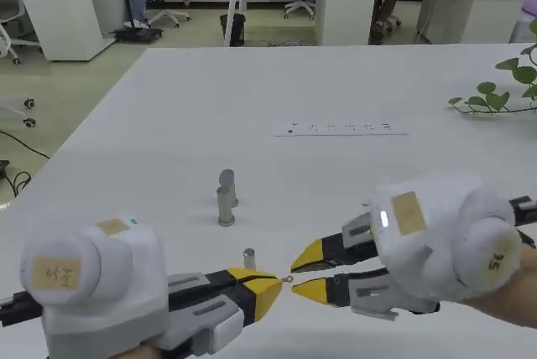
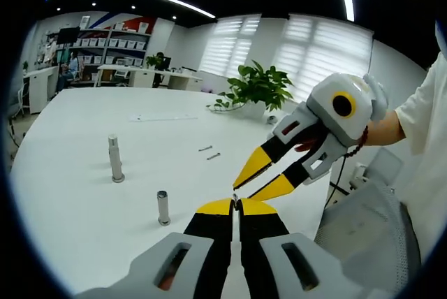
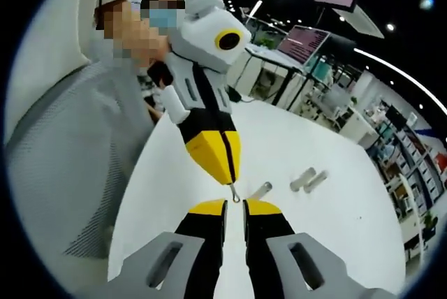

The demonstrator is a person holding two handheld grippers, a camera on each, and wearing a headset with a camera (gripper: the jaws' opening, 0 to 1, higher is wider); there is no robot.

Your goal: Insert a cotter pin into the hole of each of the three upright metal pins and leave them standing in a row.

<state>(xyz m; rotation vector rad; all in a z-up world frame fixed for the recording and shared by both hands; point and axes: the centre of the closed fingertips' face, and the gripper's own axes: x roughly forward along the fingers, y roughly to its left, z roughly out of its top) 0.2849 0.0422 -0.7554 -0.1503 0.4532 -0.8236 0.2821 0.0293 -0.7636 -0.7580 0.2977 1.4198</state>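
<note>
Left claw (image 2: pixel 237 202) pinched tight on the cotter pin (image 3: pixel 235 194), just beside the nearest metal pin (image 1: pixel 248 258); right claw (image 1: pixel 292 279) part open, bracketing its looped end. Thin, light, slippery wire, probably bendable: best pinched by the loop

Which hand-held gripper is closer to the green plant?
Right. The right hand-held gripper lies on the plant's side of the table; the left hand-held gripper, shut on a cotter pin, lies on the far side.
</note>
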